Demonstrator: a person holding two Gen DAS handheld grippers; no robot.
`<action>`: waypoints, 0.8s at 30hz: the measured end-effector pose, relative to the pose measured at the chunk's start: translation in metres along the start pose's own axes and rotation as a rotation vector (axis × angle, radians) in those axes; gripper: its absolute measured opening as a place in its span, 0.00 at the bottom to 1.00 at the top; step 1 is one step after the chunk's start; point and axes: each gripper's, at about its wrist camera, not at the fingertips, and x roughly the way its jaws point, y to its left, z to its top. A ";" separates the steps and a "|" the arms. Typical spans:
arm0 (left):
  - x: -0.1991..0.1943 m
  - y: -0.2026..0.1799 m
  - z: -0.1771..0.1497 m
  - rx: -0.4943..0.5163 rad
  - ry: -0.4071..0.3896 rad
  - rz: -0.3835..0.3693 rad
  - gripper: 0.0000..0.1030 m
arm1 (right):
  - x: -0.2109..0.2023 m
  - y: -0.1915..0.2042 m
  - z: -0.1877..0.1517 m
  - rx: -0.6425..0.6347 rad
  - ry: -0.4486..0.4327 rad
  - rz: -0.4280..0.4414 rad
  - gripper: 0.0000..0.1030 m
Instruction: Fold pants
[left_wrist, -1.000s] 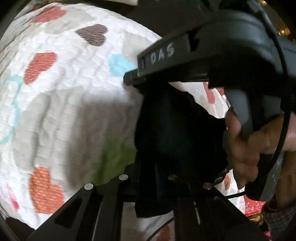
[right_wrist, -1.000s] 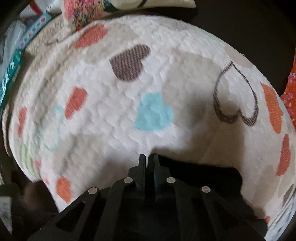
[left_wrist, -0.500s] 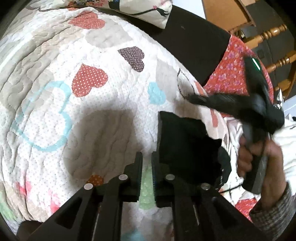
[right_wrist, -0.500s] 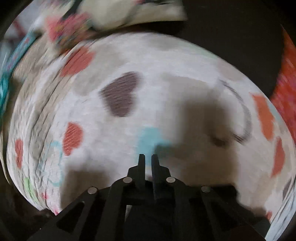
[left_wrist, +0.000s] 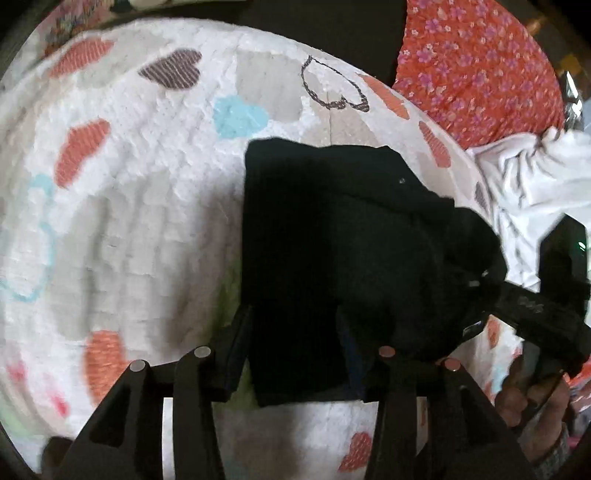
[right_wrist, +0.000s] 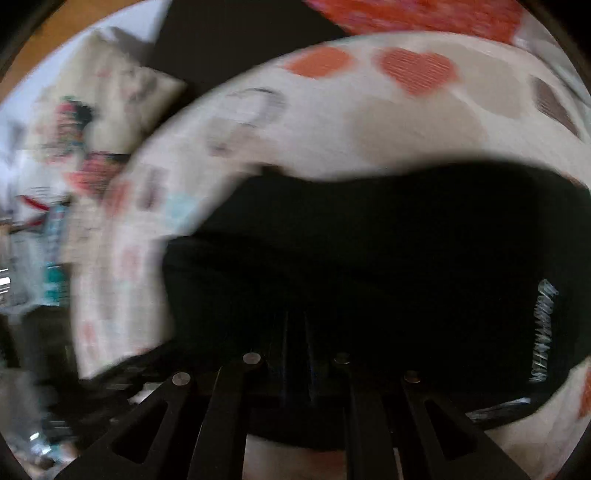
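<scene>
One pair of black fabric pants (left_wrist: 332, 240) is seen, folded into a thick bundle and lying on a white quilted bedspread printed with hearts (left_wrist: 140, 192). Two claws are counted. The left claw (left_wrist: 299, 354) is spread wide, its two fingers set on either side of the bundle's near edge, not clamped on it. The right claw (left_wrist: 476, 314) is seen in the left wrist view coming in from the right, its tip at or in the bundle's right edge, and the person's right hand (left_wrist: 532, 391) is wrapped round its handle.

Beyond the bedspread, a red cloth with small pink flowers (left_wrist: 480, 66) and a crumpled white garment (left_wrist: 524, 184) are lying at the right.

In the right wrist view, which is blurred, the pants (right_wrist: 388, 251) fill the lower middle, with a white printed band (right_wrist: 543, 332) on them at the right. The right claw (right_wrist: 295, 332) is lost against the dark fabric there, so whether it is apart or together cannot be told. A cream patterned pillow (right_wrist: 103, 96) is shown at the upper left of that view only; the white garment and the hand are shown only in the left wrist view.
</scene>
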 end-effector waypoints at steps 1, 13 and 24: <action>-0.007 -0.003 0.002 0.009 -0.009 0.001 0.43 | -0.013 -0.007 -0.005 0.041 -0.044 0.013 0.07; 0.019 -0.210 0.062 0.467 -0.011 -0.062 0.56 | -0.123 -0.135 -0.068 0.269 -0.329 0.035 0.62; 0.153 -0.350 0.057 0.756 0.151 -0.049 0.57 | -0.098 -0.191 -0.059 0.357 -0.323 0.104 0.64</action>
